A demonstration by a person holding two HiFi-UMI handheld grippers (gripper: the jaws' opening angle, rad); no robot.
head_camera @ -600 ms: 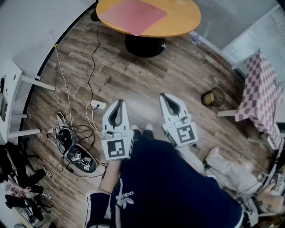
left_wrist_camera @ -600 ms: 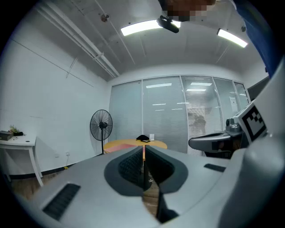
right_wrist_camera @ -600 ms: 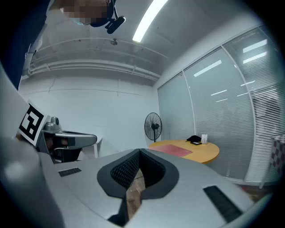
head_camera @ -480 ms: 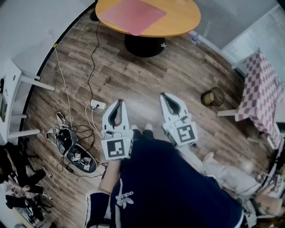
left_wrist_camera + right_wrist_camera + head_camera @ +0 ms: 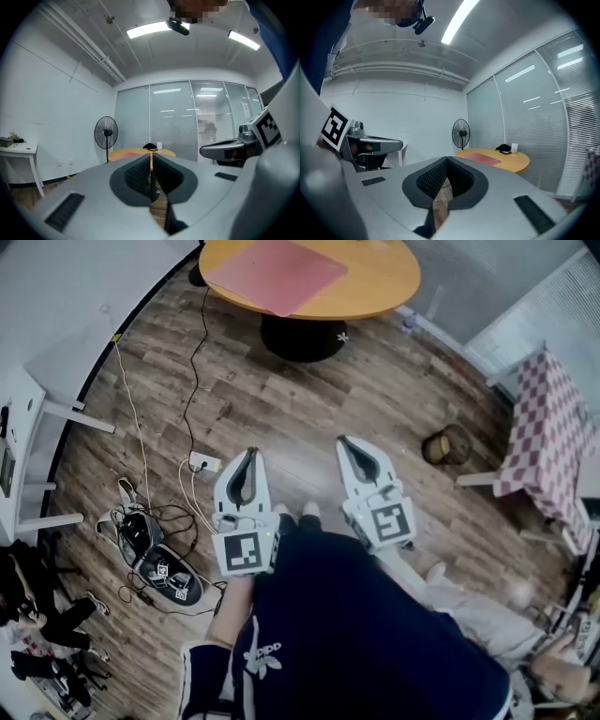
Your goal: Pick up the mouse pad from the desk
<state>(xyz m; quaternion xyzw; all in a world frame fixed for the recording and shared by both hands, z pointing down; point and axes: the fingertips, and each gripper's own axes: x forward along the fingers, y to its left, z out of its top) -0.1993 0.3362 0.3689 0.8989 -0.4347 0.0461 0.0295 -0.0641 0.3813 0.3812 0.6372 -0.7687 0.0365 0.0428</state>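
A pink mouse pad (image 5: 275,273) lies flat on a round orange desk (image 5: 394,282) at the far end of the room. The right gripper view shows the pad (image 5: 483,158) on the desk (image 5: 513,164), and the left gripper view shows only a thin pink strip of the pad (image 5: 121,157). My left gripper (image 5: 249,453) and right gripper (image 5: 343,441) are held side by side in front of the person's body, over the wooden floor and well short of the desk. Both point roughly level toward it. Each has its tips together with nothing between them, as both gripper views also show for the left gripper (image 5: 151,157) and the right gripper (image 5: 446,159).
Cables and a power strip (image 5: 202,462) run across the floor on the left, beside a bag with gear (image 5: 159,568). A round basket (image 5: 448,444) and a table with a checked cloth (image 5: 548,442) stand on the right. A standing fan (image 5: 461,131) is near the desk, and a small black item (image 5: 504,148) lies on it.
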